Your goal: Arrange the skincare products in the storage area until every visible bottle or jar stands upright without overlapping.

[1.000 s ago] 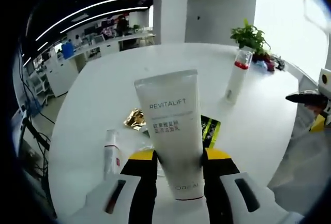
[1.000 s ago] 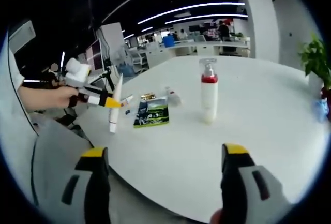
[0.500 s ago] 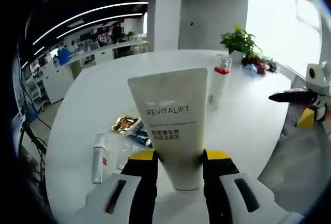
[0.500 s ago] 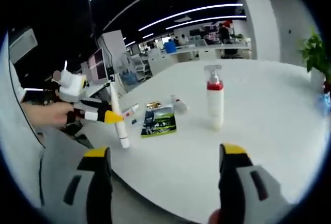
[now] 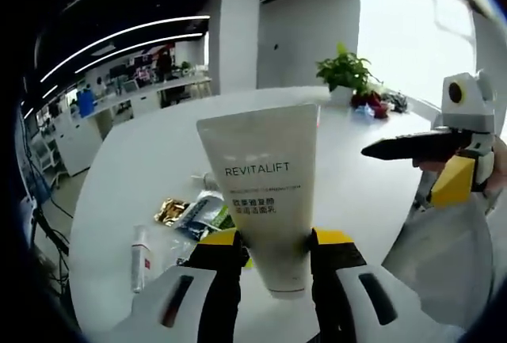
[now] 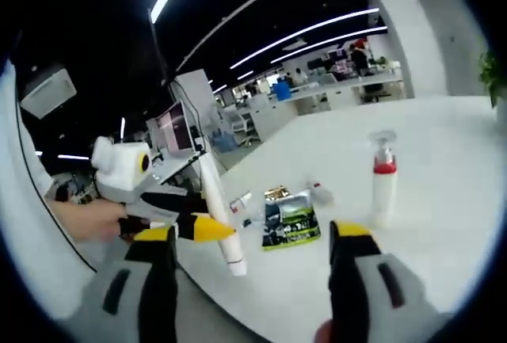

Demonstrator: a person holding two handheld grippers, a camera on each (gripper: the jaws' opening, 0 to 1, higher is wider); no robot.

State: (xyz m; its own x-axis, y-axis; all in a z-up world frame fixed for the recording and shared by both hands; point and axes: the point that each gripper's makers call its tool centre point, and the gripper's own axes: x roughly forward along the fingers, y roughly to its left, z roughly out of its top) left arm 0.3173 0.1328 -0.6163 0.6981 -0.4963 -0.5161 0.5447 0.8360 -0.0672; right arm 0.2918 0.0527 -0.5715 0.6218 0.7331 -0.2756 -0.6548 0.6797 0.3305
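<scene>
Right now the left gripper [image 5: 273, 242] has its jaws squeezed on the white Revitalift tube [image 5: 265, 192], held cap down in the air above the near edge of the round white table [image 5: 142, 169]. Next, I think it should go down slowly onto a bare spot, away from the sachets [image 6: 291, 220] and the red-collared pump bottle [image 6: 383, 177], so it stands on its cap. Over on the right, the right gripper [image 6: 253, 240] is wide open and holds nothing.
</scene>
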